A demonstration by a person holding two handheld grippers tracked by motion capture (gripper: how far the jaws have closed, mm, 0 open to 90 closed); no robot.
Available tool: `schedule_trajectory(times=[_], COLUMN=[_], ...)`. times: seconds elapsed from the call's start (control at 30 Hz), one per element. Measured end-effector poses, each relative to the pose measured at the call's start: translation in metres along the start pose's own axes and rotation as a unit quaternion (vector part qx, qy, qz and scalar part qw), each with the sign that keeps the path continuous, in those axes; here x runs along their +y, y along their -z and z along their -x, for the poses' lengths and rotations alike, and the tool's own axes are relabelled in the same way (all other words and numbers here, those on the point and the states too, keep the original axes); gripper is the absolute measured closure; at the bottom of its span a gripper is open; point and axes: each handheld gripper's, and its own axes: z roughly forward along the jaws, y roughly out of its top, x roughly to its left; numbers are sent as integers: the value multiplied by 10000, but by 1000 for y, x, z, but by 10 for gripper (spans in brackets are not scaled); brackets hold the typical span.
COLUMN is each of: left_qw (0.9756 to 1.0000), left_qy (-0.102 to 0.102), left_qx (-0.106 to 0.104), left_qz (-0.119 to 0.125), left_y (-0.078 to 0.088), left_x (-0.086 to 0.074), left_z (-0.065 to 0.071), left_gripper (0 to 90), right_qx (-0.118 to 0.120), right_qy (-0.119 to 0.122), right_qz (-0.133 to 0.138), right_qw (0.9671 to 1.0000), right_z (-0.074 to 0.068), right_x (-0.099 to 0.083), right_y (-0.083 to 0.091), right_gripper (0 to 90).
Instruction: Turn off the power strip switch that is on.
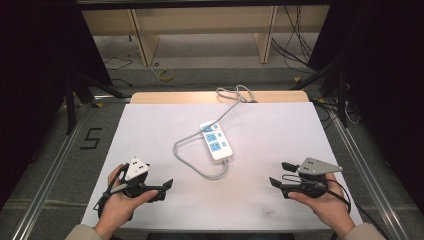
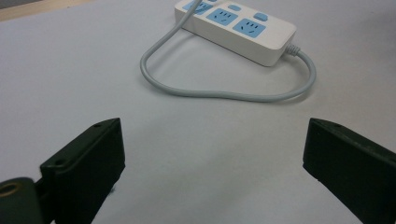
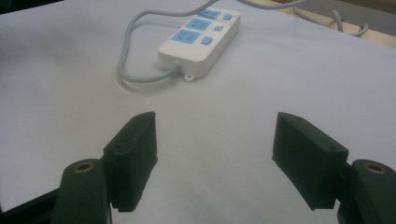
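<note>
Approach step: left tongs (image 1: 169, 184) and right tongs (image 1: 274, 180) both gape empty, well apart from white blue-socketed plastic power strip (image 1: 216, 140). Next: reach inward toward it.

Light falls evenly from above onto the white table cover (image 1: 280, 145), which reads bright while both sides of the high view sink into near black. Shadows are soft and short, hugging the power strip (image 1: 216, 140) and its cable (image 1: 187, 155). There is no hard glare. The high view is slightly soft all over. In both gripper views the near black jaws are blurred, and the far table edge loses sharpness.
</note>
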Motion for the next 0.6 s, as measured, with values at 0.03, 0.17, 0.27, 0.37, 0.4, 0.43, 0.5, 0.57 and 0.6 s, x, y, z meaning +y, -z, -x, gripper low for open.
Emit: schedule_trajectory(times=[0.03, 0.17, 0.27, 0.37, 0.4, 0.43, 0.5, 0.57, 0.6], left_qw=[10000, 9999, 9999, 9999, 9999, 9999, 9998, 9997, 9998], left_qy=[-12, -73, -64, -92, -98, -102, -118, -162, -134], left_qx=[-12, -64, -31, -38, -38, -51, -80, -75, -76], left_qz=[-1, -67, -79, -114, -112, -113, -102, -136, -156], left_y=[0, -1, -1, -1, -2, -2, -3, -4, -5], left_x=[0, -1, -2, -3, -3, -3, -3, -3, -2], left_z=[1, 5, 5, 5, 5, 6, 6, 5, 5], left_gripper=[52, 53, 62, 68, 68, 68, 74, 84, 87], right_qx=[22, 46, 67, 106, 122, 144, 231, 248, 245], right_qy=[6, 1, 40, 36, 61, 70, 175, 280, 312], right_qz=[-12, -34, -55, -81, -100, -109, -197, -196, -189], right_qw=[10000, 10000, 10000, 9999, 9999, 9998, 9994, 9991, 9990], right_z=[0, 0, -3, -3, -3, -4, -4, -5, -5], right_x=[0, 2, 9, 16, 19, 21, 27, 33, 37], right_y=[-1, -3, -7, -11, -12, -14, -18, -22, -24], right_gripper=[312, 340, 412, 484, 511, 538, 589, 632, 645])
